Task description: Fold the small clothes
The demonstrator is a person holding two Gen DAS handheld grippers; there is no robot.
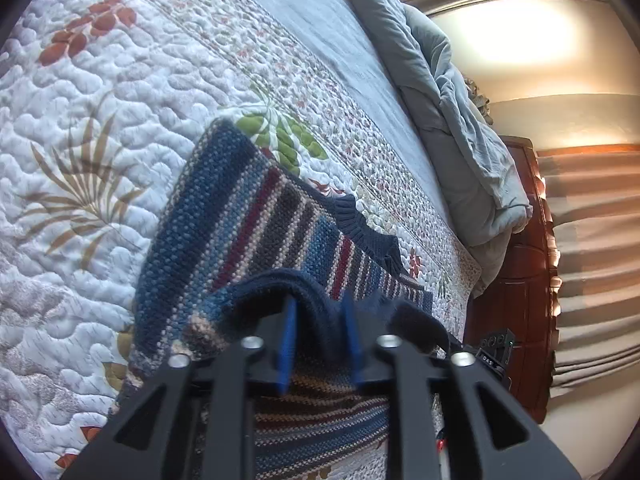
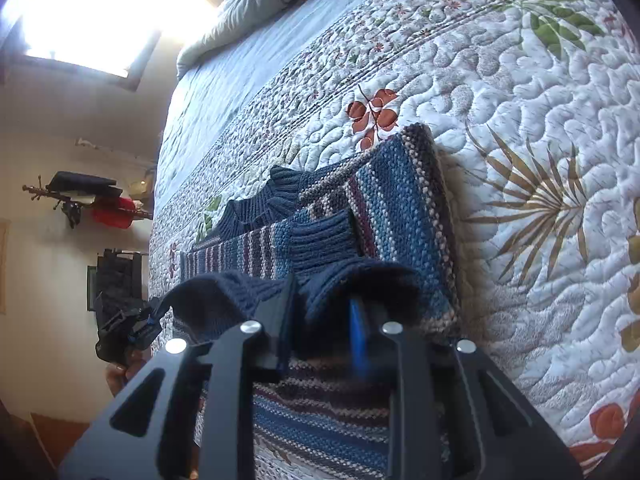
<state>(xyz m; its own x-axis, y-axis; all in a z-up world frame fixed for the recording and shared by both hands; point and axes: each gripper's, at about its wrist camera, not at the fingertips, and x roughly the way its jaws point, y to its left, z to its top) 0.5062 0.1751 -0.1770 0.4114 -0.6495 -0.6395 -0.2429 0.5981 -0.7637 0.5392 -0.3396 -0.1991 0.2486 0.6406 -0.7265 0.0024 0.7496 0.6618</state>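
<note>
A striped knit sweater (image 1: 240, 220) (image 2: 400, 200) in blue, maroon and beige lies partly folded on the floral quilt (image 1: 80, 128) (image 2: 540, 120). Its navy ribbed collar (image 1: 360, 228) (image 2: 260, 204) points toward the head of the bed, and a ribbed cuff (image 2: 320, 240) lies across the body. The navy hem is doubled over onto the body. My left gripper (image 1: 320, 308) is open, and the hem sags loosely between its blue fingers (image 1: 287, 344). My right gripper (image 2: 322, 300) is open too, with the hem bunched between its fingers and no pad pressing it.
A rumpled grey duvet (image 1: 460, 128) (image 2: 256, 4) lies along the far side of the bed. A dark wooden cabinet (image 1: 520, 264) and curtains stand beyond the bed's edge. The other gripper shows in each view (image 1: 496, 354) (image 2: 128, 320). A wall rack with clothes (image 2: 92, 200) hangs at the left.
</note>
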